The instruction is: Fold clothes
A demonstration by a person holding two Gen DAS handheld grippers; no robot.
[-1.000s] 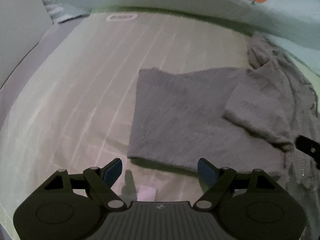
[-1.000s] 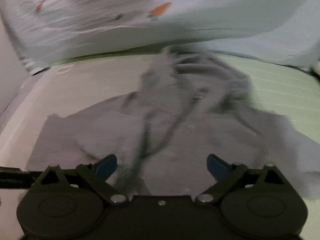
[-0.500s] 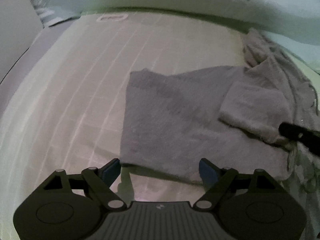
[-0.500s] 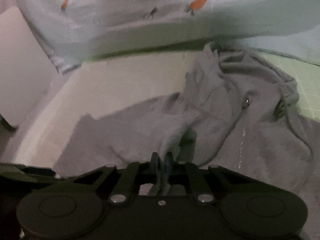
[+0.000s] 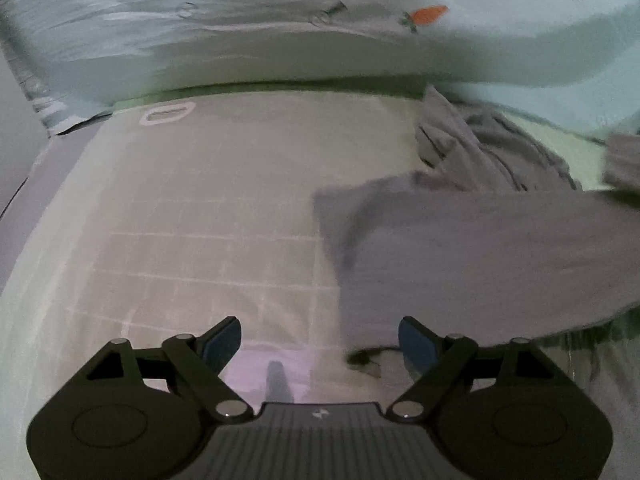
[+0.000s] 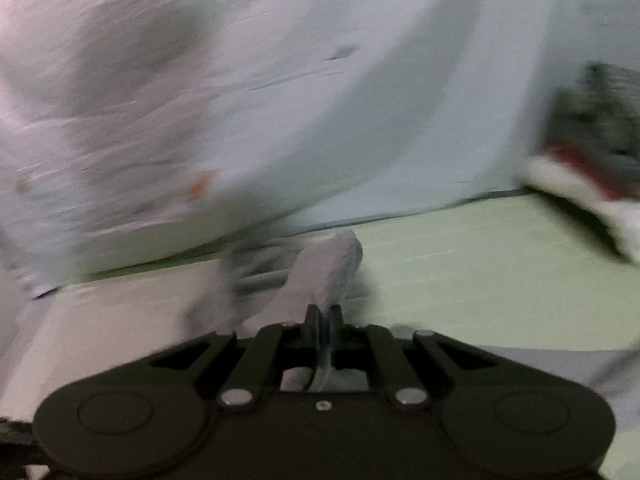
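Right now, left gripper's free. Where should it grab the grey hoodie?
Probably the near-left hem corner of the grey hoodie, approached from the left with the open left gripper. That edge lies flat and exposed on the sheet, while the right gripper lifts a sleeve.

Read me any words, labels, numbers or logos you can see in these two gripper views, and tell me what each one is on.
No text can be read in either view.
Small white mark on the left hand-held gripper body: a logo, not letters, too small to make out.
White outlined patch on the green bed sheet: too blurred to read.
Carrot on the pale blue bedding: a picture, no words.
Right wrist view: motion-blurred, nothing legible.
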